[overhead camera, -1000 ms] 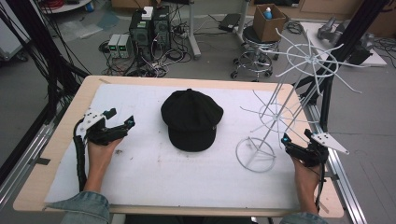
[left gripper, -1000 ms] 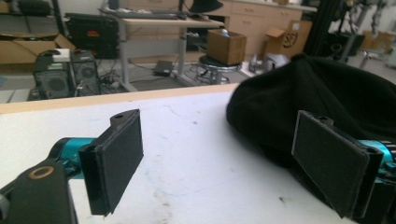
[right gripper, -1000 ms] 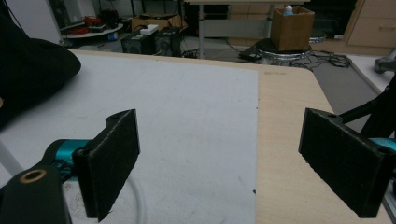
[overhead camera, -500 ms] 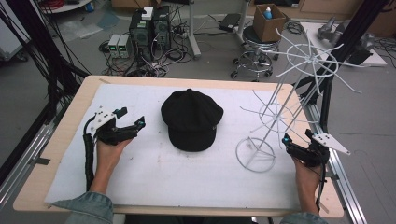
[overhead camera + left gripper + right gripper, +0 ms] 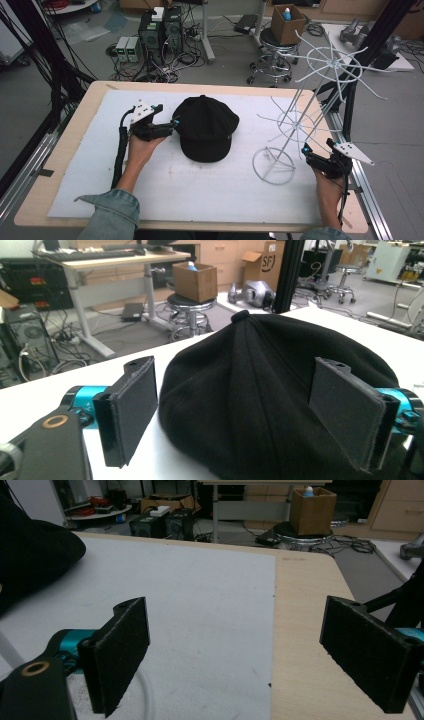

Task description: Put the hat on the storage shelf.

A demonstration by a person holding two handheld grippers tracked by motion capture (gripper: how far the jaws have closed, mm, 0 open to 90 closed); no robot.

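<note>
Advanced rightward to the black cap (image 5: 206,127), left hand-held gripper (image 5: 167,126) stands open, straddling its edge; close squarely on fabric.

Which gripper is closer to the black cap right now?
Left. The left gripper is at the black cap's edge, jaws open; the right gripper sits beyond the white wire stand.

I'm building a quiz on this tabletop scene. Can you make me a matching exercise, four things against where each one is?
Things:
1. black cap
2. white wire rack
3. left tool
4. right tool

Places:
A. near the table's right edge, beside the rack's ring base
B. open at the cap's left side
C. middle of the white mat
D. standing on the right part of the mat

Pairs: 1-C, 2-D, 3-B, 4-A
</note>
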